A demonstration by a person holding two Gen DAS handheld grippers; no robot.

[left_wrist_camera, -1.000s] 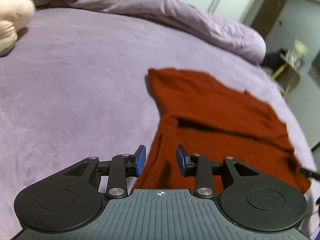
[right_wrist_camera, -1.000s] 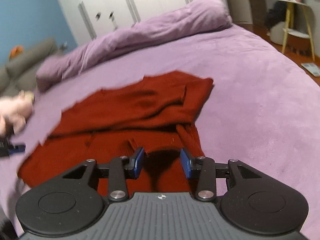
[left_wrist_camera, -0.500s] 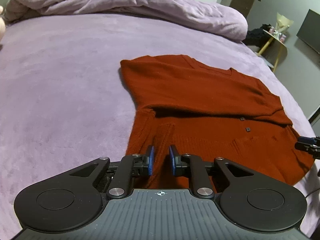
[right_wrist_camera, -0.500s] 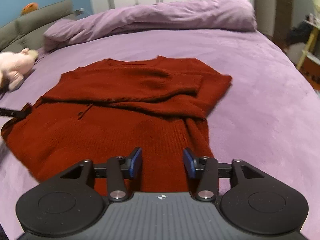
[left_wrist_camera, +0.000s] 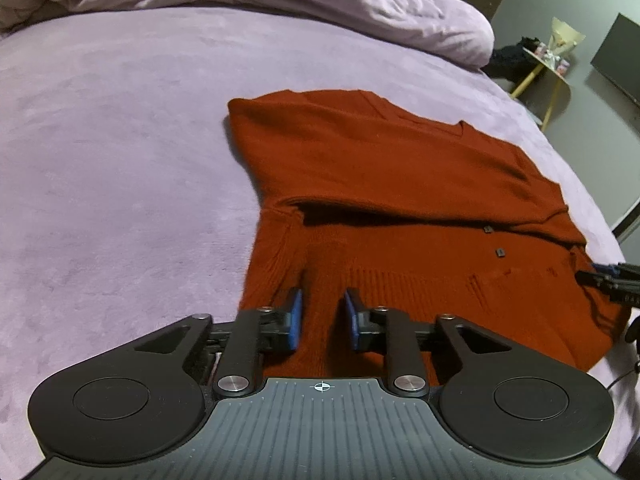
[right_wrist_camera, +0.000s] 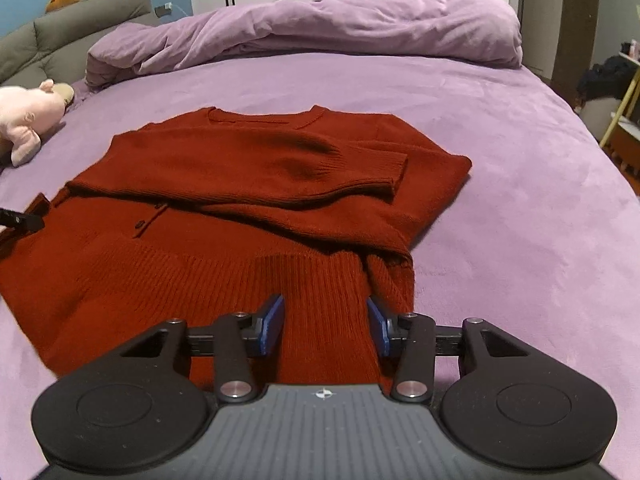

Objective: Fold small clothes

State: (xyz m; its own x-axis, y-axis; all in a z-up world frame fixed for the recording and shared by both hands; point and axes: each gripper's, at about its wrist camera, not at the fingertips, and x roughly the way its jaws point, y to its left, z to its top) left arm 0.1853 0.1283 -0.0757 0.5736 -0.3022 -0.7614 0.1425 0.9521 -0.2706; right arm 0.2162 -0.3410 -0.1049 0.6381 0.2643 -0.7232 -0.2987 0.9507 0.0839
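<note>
The red sweater (right_wrist_camera: 248, 184) is soft and floppy, so grab its bottom hem. The left claw (left_wrist_camera: 322, 316) pinches the hem. The right claw (right_wrist_camera: 325, 322) is closing around it, not yet pinching.

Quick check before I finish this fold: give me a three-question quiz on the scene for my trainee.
1. True or false: the sweater lies on a bare wooden floor.
2. What lies on the bed beyond the sweater's left side in the right wrist view? A) a pink plush toy B) a book C) a shoe
3. Which part of the sweater sits between the fingers of the left gripper and of the right gripper?

Key: 1 false, it lies on the purple bed. 2 A. 3 the ribbed hem; the right gripper's jaws are closing over it.
</note>
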